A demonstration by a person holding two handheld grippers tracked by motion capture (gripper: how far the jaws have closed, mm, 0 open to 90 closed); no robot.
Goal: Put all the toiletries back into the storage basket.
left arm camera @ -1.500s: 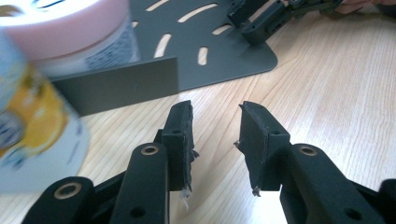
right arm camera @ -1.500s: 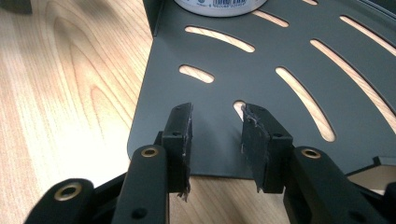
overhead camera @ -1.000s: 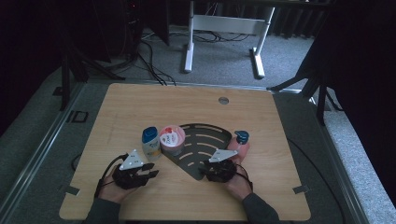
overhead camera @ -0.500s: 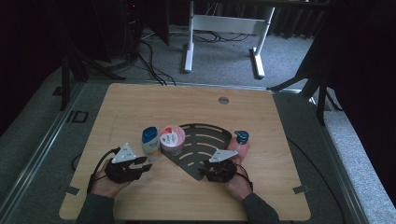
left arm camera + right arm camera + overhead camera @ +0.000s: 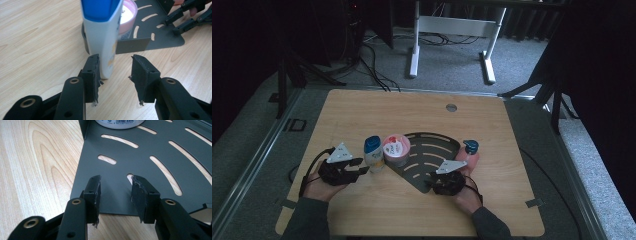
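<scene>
A: Pale wood counter [image 5: 362, 115], and on it a dark slotted metal tray [image 5: 432, 150] shaped like a fan. What sits near the left claw [image 5: 360, 168]?

B: A white bottle [image 5: 373, 154] with a blue cap, standing upright just ahead of its tips. In the left gripper view the bottle's [image 5: 106, 37] foot lies between the jaws, against the left pad [image 5: 93, 72], with a clear gap to the right one. The jaws have just been opening, and they stand apart, pressing on nothing.

A: Anything crowding it?

B: A pink-lidded tub [image 5: 396, 149] stands just beyond the bottle, at the tray's corner wall [image 5: 132, 45]. Both are close behind, so the bottle has little room on that side.

A: Any writing?

B: The bottle's front carries a small logo, too blurred to read. The tub's [image 5: 120, 123] base shows fine print and a barcode in the right gripper view, also unreadable.

A: And the right claw [image 5: 432, 186]?

B: Parted as well, gripping nothing. Its tips hang over the tray's [image 5: 140, 160] near corner, one jaw to each side of a slot. A blue-capped pink bottle [image 5: 470, 150] stands beyond that hand, off the tray's far side.
</scene>
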